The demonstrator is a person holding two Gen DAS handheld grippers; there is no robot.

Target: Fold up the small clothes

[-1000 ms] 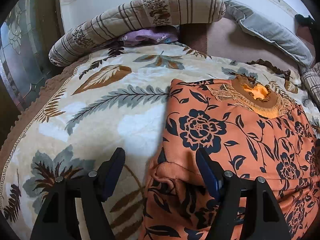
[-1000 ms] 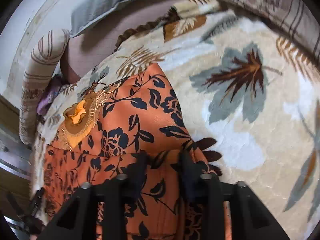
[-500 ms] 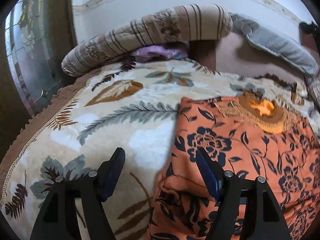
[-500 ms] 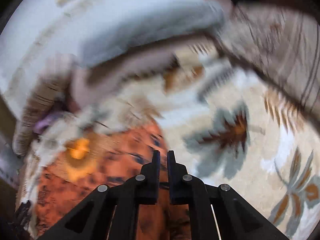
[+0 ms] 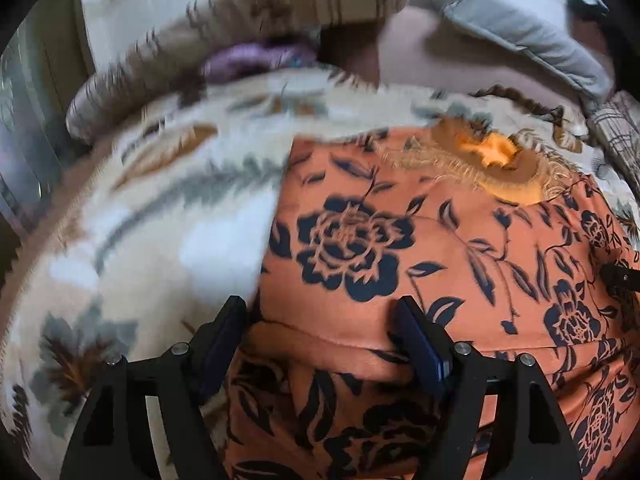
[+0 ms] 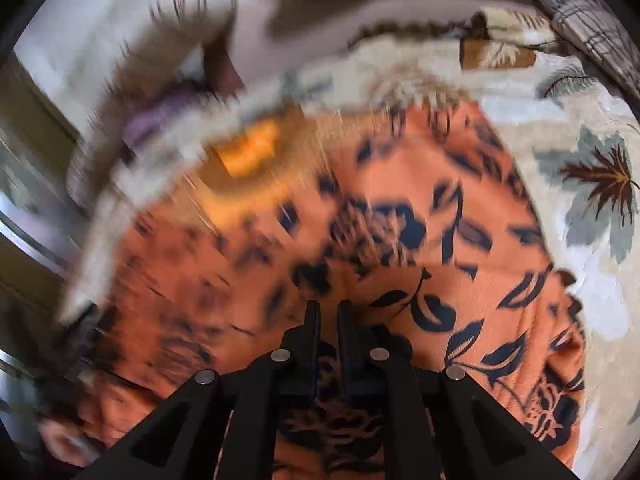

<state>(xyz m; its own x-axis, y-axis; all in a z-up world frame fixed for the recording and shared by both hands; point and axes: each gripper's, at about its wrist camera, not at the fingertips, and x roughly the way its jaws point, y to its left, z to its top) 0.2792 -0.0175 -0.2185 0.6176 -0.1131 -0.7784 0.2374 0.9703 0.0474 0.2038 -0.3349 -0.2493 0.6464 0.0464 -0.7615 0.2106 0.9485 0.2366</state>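
Observation:
An orange garment with dark blue flowers (image 5: 420,264) lies flat on the bed, its embroidered neckline (image 5: 492,160) at the far end. My left gripper (image 5: 320,320) is open, its fingers (image 5: 228,328) straddling the near left part of the garment above a folded edge. In the right wrist view the same garment (image 6: 380,240) fills the middle. My right gripper (image 6: 328,312) hovers over it with its jaws nearly together and nothing visibly between them. The tip of the right gripper shows at the right edge of the left wrist view (image 5: 620,276).
The bed is covered by a cream blanket with leaf prints (image 5: 140,240). A striped bolster (image 5: 240,40) and a grey pillow (image 5: 520,40) lie along the headboard, with a purple cloth (image 5: 256,60) under the bolster. A checked cushion (image 6: 592,12) sits at the far right.
My right gripper let go of the garment's edge, lifted, and swung left over the garment, jaws staying nearly closed. My left gripper shifted right over the garment's near edge, still open.

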